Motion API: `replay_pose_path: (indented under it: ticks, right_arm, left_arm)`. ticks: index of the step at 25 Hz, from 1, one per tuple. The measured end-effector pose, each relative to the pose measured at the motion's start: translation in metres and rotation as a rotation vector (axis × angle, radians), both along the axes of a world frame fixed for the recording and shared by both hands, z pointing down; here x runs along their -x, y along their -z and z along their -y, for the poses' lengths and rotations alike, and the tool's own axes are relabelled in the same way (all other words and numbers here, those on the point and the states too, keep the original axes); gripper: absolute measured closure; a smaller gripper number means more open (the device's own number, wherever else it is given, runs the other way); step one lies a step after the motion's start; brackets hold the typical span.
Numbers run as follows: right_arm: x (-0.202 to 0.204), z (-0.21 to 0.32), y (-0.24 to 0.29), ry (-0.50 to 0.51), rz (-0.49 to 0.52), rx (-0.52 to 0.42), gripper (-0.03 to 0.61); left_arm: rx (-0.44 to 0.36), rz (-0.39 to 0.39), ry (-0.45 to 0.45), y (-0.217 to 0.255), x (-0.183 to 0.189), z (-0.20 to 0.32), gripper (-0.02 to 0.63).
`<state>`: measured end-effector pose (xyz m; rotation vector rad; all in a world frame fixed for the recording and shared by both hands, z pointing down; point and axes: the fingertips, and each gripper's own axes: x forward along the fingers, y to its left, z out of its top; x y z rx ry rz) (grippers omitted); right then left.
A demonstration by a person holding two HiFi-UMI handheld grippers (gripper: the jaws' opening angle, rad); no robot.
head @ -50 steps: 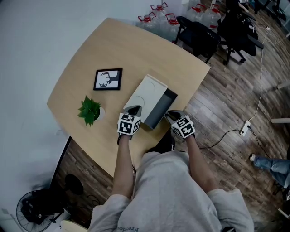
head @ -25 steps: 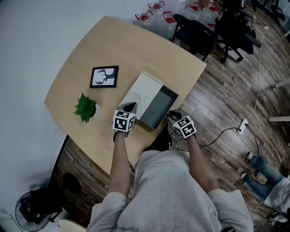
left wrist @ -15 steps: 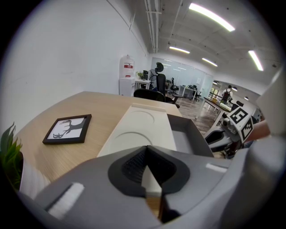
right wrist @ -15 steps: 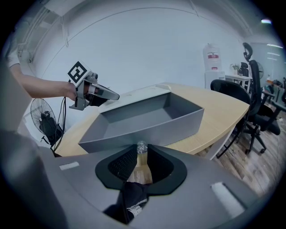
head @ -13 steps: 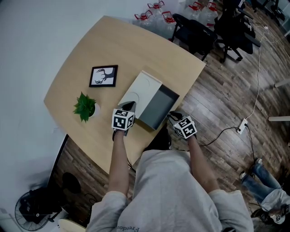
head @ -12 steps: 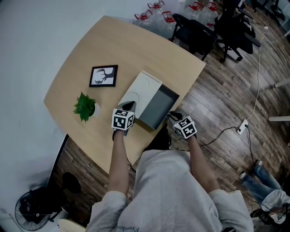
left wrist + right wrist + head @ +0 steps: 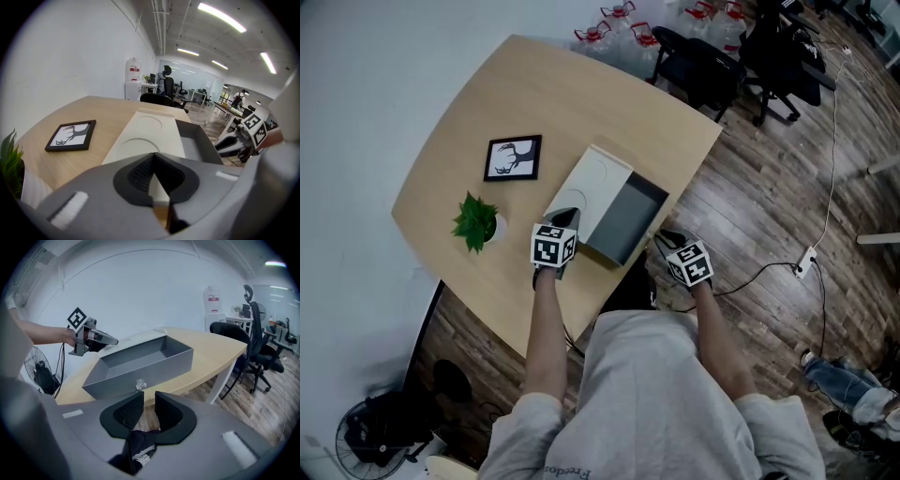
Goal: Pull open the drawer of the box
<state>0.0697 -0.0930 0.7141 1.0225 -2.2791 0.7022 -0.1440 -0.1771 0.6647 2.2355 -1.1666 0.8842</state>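
A white box (image 7: 595,183) lies on the wooden table (image 7: 534,103), its grey drawer (image 7: 630,216) slid out toward the table's near edge and empty inside. My left gripper (image 7: 566,221) is shut, its tips at the box's near left end; the box top (image 7: 145,136) fills its view. My right gripper (image 7: 667,240) hangs off the table edge, a little apart from the drawer front. Its jaws (image 7: 149,404) stand open by a narrow gap with nothing between them. The drawer's small clear knob (image 7: 139,383) sits just beyond them.
A framed picture (image 7: 512,157) and a small potted plant (image 7: 476,225) stand left of the box. Black office chairs (image 7: 703,66) and water bottles (image 7: 609,19) are beyond the table's far edge. A cable with a power strip (image 7: 811,258) lies on the wood floor at right.
The drawer came a little further out of the box. My right gripper has let go of the front and backed away to the right. The left gripper has stayed at the box.
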Motion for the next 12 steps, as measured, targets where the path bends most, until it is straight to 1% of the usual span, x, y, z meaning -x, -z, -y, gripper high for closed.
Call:
replay_pose_path:
  ticks: [2, 4, 7, 9, 12]
  right_arm:
    - [-0.007, 0.001, 0.005, -0.028, 0.013, -0.012, 0.506]
    - [-0.009, 0.001, 0.01, -0.035, 0.018, -0.028, 0.505]
    - [-0.005, 0.0, 0.021, -0.035, 0.027, -0.052, 0.506]
    - [0.0, 0.0, 0.028, -0.026, 0.034, -0.072, 0.506]
    - [0.006, 0.004, 0.037, -0.016, 0.04, -0.1, 0.506]
  left_arm:
    - [-0.006, -0.001, -0.002, 0.0, 0.0, 0.001, 0.56]
    - [-0.016, -0.001, 0.001, 0.001, 0.0, 0.001, 0.56]
    - [-0.026, -0.008, 0.033, 0.003, 0.001, -0.001, 0.56]
    - [-0.021, -0.011, 0.056, 0.003, 0.003, -0.011, 0.56]
    - [-0.034, -0.023, 0.097, 0.006, 0.005, -0.034, 0.56]
